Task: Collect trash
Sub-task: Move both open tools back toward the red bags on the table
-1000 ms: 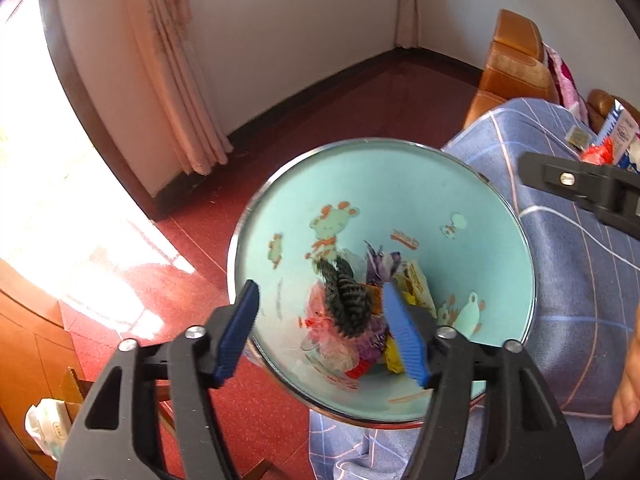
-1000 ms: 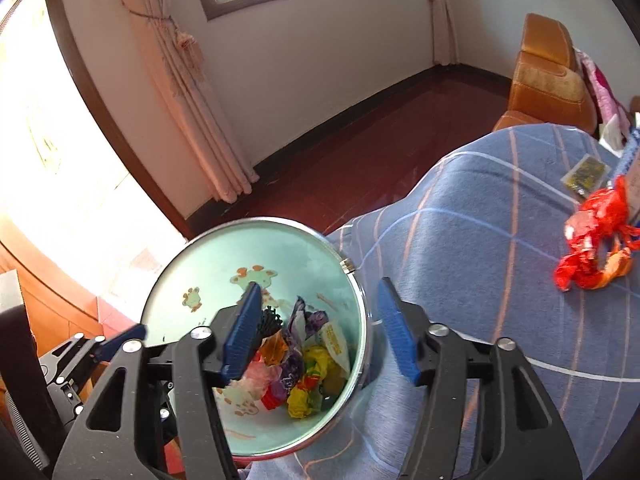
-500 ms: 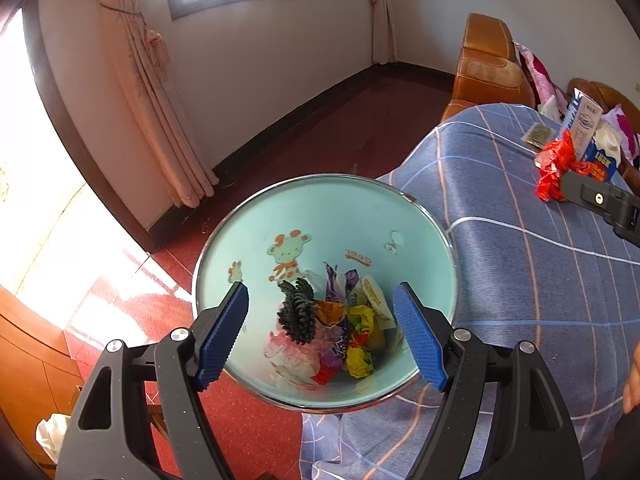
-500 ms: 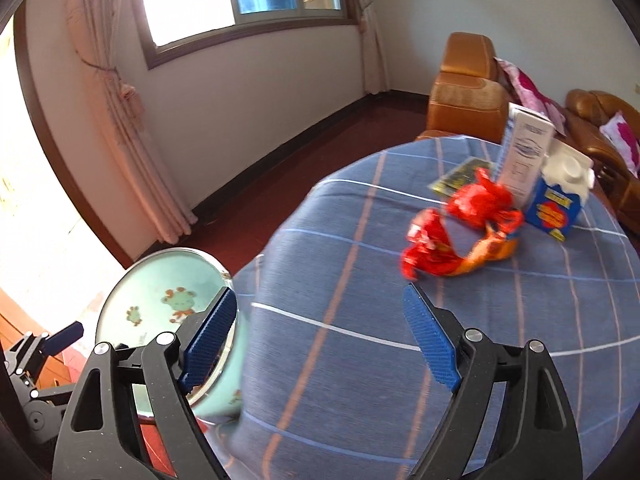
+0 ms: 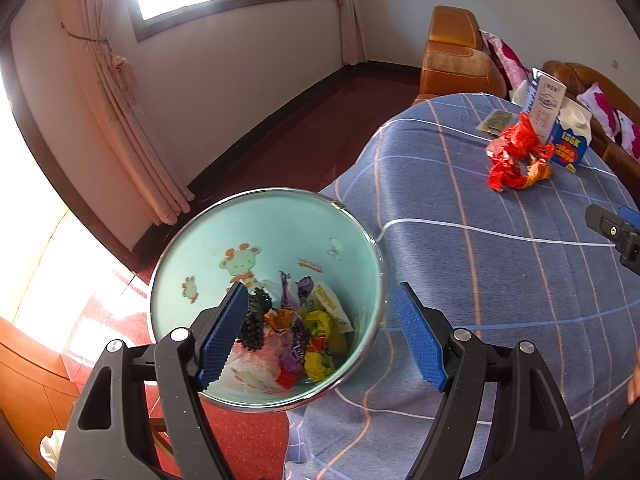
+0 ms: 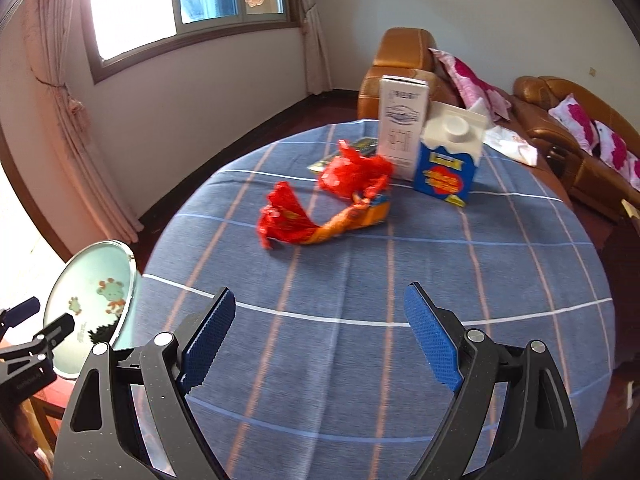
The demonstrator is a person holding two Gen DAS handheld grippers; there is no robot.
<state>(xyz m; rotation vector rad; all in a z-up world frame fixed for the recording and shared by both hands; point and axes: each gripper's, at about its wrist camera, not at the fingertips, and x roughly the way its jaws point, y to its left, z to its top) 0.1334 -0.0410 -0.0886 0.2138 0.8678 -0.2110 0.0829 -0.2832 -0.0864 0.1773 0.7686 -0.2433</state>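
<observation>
Red wrappers (image 6: pixel 320 208) lie mid-table on the blue cloth (image 6: pixel 400 280), beside two cartons (image 6: pixel 448 164); both grippers, left (image 5: pixel 320 340) and right (image 6: pixel 320 340), gape empty, the bin (image 5: pixel 200 248) at the table's edge.

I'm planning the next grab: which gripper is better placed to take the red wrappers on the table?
Right. The right gripper is open and faces the red wrappers across bare tablecloth; the left gripper hangs open over the bin, off the table's edge.
</observation>
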